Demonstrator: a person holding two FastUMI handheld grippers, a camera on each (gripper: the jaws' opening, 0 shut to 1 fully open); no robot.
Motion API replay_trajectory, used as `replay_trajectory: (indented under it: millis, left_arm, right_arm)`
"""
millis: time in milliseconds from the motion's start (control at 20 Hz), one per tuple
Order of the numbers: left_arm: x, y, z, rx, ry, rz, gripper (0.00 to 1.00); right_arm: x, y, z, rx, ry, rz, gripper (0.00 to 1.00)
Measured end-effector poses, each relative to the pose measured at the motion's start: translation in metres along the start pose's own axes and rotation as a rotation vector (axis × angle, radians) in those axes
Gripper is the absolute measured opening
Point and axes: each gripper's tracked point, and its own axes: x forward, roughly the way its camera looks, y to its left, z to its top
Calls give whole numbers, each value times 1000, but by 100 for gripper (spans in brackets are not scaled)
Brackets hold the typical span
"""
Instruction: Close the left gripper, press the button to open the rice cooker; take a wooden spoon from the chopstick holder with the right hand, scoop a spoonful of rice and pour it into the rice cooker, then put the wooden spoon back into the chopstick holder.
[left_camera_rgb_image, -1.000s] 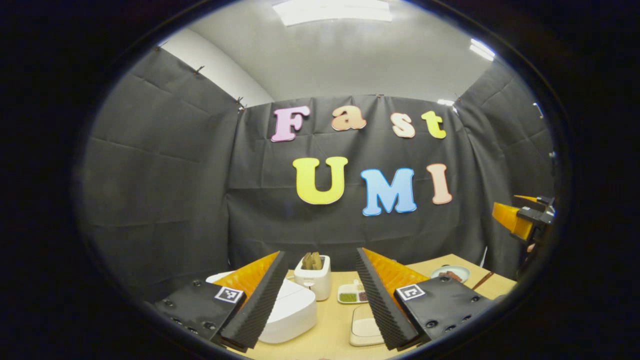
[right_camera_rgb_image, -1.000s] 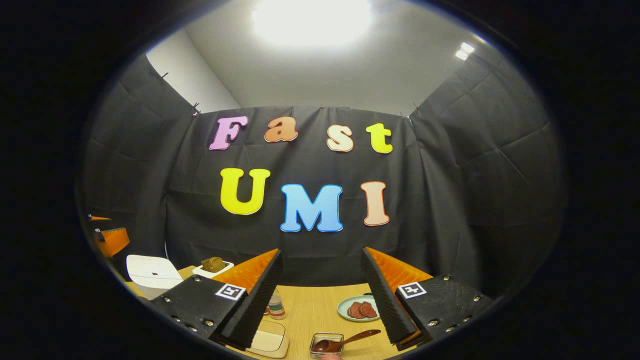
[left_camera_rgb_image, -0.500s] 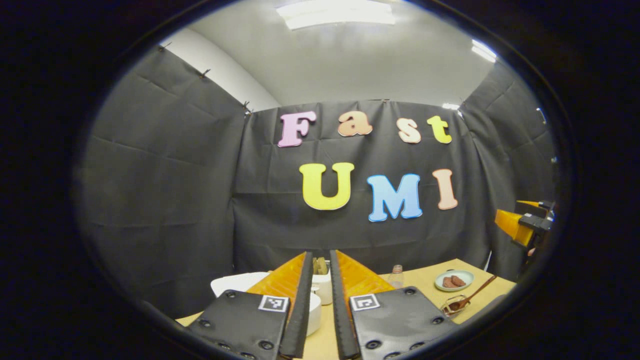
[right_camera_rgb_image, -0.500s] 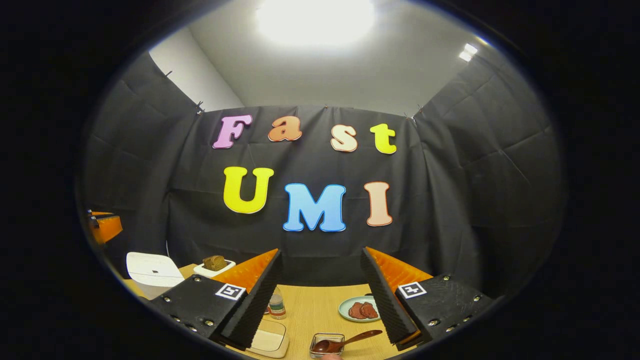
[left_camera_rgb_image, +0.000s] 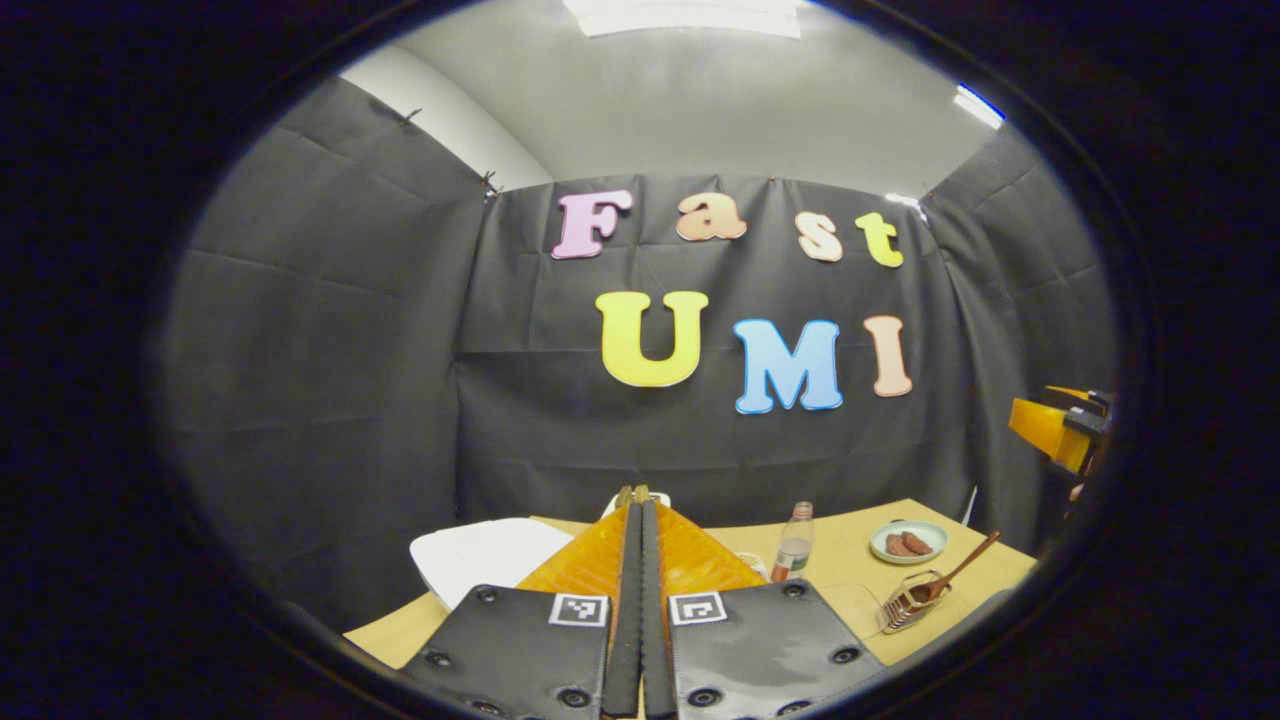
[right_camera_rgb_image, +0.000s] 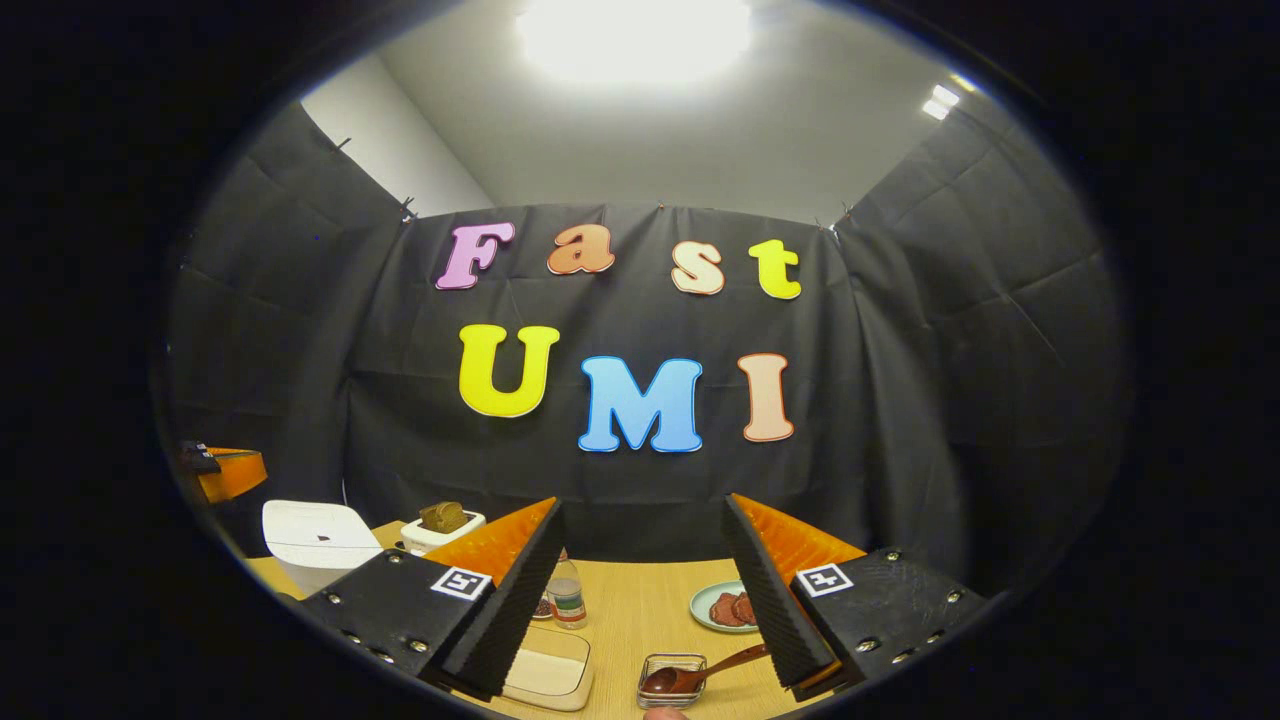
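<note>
My left gripper (left_camera_rgb_image: 635, 500) is shut with nothing between its fingers, held above the table with the white rice cooker (left_camera_rgb_image: 488, 560) just to its left, lid down. The wooden spoon (left_camera_rgb_image: 962, 567) leans in the small chopstick holder (left_camera_rgb_image: 908, 600) at the right. My right gripper (right_camera_rgb_image: 642, 503) is open and holds nothing. Below it the wooden spoon (right_camera_rgb_image: 705, 675) rests in the chopstick holder (right_camera_rgb_image: 672, 682), beside a clear box of rice (right_camera_rgb_image: 545, 675). The rice cooker (right_camera_rgb_image: 315, 540) sits far left. The left gripper (right_camera_rgb_image: 228, 470) hangs above it, and the right gripper (left_camera_rgb_image: 1060, 432) shows at the right edge.
A toaster with bread (right_camera_rgb_image: 440, 525) stands behind the cooker. A small bottle (right_camera_rgb_image: 567, 598) and a plate of meat slices (right_camera_rgb_image: 725, 607) stand on the wooden table (right_camera_rgb_image: 640, 610). The bottle (left_camera_rgb_image: 795, 545) and the plate (left_camera_rgb_image: 908, 541) sit mid-right.
My left gripper has gone from wide open to shut, and its view has tilted and shifted over the rice cooker. My right gripper stays open and has hardly moved.
</note>
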Motion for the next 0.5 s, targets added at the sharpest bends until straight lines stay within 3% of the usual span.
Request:
replay_trajectory:
  millis: [500]
  left_arm:
    - [75,83,-64,-36,131,54,8]
  right_arm:
    - [-20,-4,-14,-20,54,-100,95]
